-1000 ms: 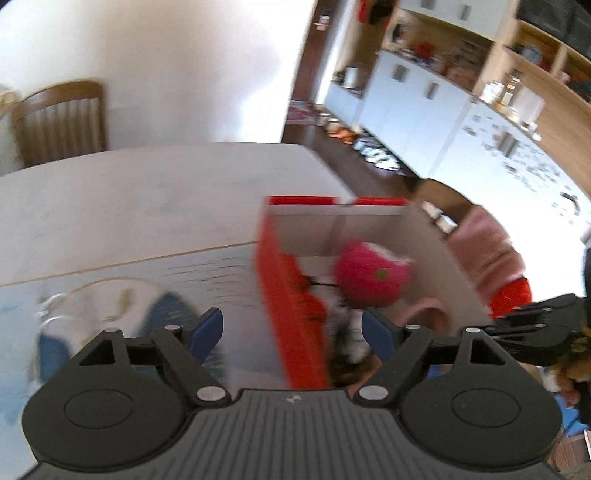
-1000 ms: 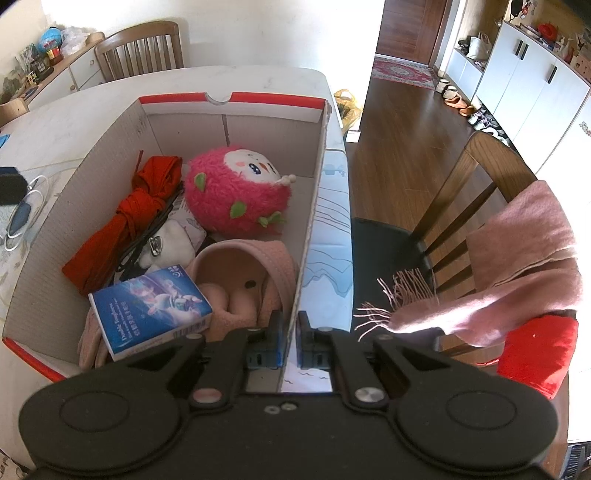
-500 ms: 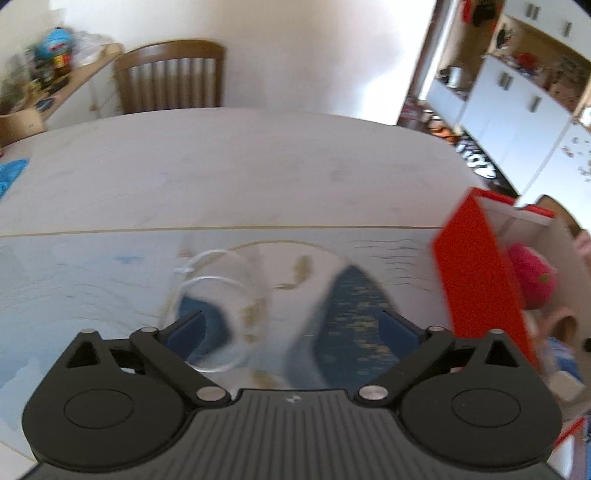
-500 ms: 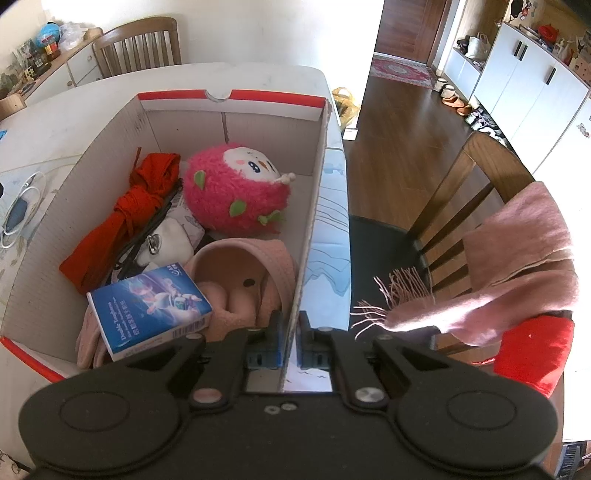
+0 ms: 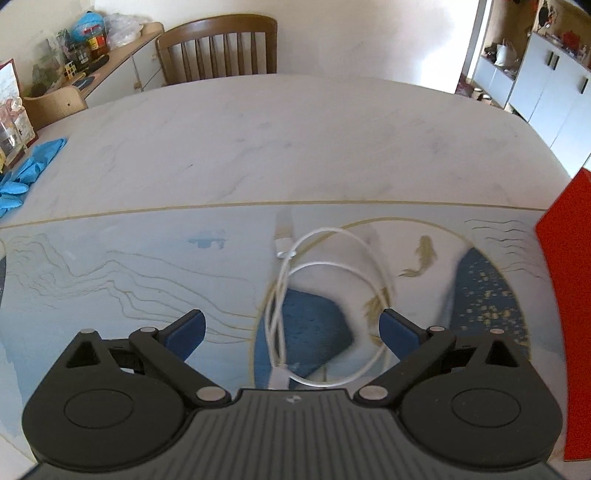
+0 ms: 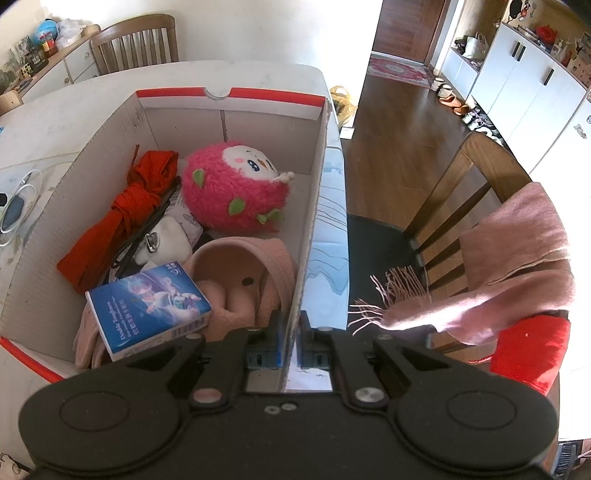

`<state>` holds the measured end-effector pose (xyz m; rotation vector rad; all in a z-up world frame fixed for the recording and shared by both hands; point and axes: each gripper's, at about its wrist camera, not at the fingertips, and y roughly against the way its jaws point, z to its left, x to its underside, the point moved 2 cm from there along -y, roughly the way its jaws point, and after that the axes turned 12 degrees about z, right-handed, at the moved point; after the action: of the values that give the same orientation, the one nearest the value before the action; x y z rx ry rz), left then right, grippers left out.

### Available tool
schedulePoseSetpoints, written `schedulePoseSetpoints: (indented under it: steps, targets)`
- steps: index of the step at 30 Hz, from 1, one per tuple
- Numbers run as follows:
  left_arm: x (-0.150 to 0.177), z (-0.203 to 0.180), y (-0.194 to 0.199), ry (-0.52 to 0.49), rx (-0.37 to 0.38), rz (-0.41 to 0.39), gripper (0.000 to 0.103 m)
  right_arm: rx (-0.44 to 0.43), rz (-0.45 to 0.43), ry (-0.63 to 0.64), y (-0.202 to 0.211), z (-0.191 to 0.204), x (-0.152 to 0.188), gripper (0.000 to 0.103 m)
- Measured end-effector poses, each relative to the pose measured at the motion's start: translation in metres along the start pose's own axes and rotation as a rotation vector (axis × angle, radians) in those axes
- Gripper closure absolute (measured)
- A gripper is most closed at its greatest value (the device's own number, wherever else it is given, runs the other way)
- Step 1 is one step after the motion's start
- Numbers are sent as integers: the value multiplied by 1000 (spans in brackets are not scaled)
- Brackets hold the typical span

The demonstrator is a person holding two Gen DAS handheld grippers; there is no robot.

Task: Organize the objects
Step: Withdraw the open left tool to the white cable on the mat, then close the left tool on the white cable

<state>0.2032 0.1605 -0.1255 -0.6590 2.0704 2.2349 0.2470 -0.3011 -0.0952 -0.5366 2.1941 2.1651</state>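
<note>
Both views are bright with daylight. In the left wrist view the far wall (image 5: 369, 40) is washed out almost white, and the white cable (image 5: 332, 280) and the printed mat (image 5: 480, 295) under it are smeared by motion blur. The right wrist view is sharp; the doorway wall (image 6: 295, 33) glares. Fisheye bending curves the desk (image 5: 295, 147) edges, and the frame corners go black

The white cable's (image 5: 325, 295) near end slips under the left gripper's body — hidden. The red box (image 5: 569, 314) is cut off at the right edge; items on the far sideboard (image 5: 85, 40) are too small to tell.
</note>
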Motion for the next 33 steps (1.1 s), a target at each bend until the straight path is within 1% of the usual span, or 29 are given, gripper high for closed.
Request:
schedulePoseSetpoints:
  steps: [6, 11, 13, 15, 16, 18, 20, 22, 23, 24, 25, 27, 29, 32, 33]
  targets:
    - [0, 2, -14, -9, -41, 10, 2, 1, 1, -3, 0, 0, 0, 97]
    - [-2, 9, -23, -3, -44, 34, 3, 1, 7, -5, -1, 0, 1, 97]
    - [-2, 12, -26, 5, -28, 48, 5, 3, 7, -4, -1, 1, 1, 97]
    - [-2, 14, -27, 14, -12, 56, 17, 2, 7, -5, -2, 0, 1, 97]
    - [-2, 14, -28, 17, -9, 60, 20, 3, 7, -4, -2, 1, 1, 97]
    - [-2, 15, -30, 22, -7, 71, 32, 4, 8, -4, -2, 1, 1, 97]
    - [-2, 15, -29, 31, 9, 69, 35, 4, 8, -5, -2, 1, 1, 97]
    - [-3, 15, -29, 30, 9, 68, 38, 4, 8, -4, -2, 1, 1, 97]
    - [-4, 15, -29, 29, 10, 68, 42, 4, 8, -4, -2, 1, 1, 97]
    - [-4, 15, -29, 28, 11, 67, 47, 4, 8, -4, -2, 1, 1, 97]
    - [-4, 16, -29, 27, 12, 66, 50, 4, 7, -5, -2, 1, 1, 97]
    - [-7, 15, -28, 21, 15, 66, 66, 4, 8, -5, -2, 1, 1, 97]
    - [-7, 12, -26, 9, 17, 68, 74, 4, 8, -4, -2, 1, 1, 97]
    - [-6, 7, -25, -11, 16, 68, 90, 4, 8, -5, -2, 1, 1, 97]
    - [-6, 5, -25, -17, 9, 66, 93, 4, 7, -5, -2, 1, 1, 97]
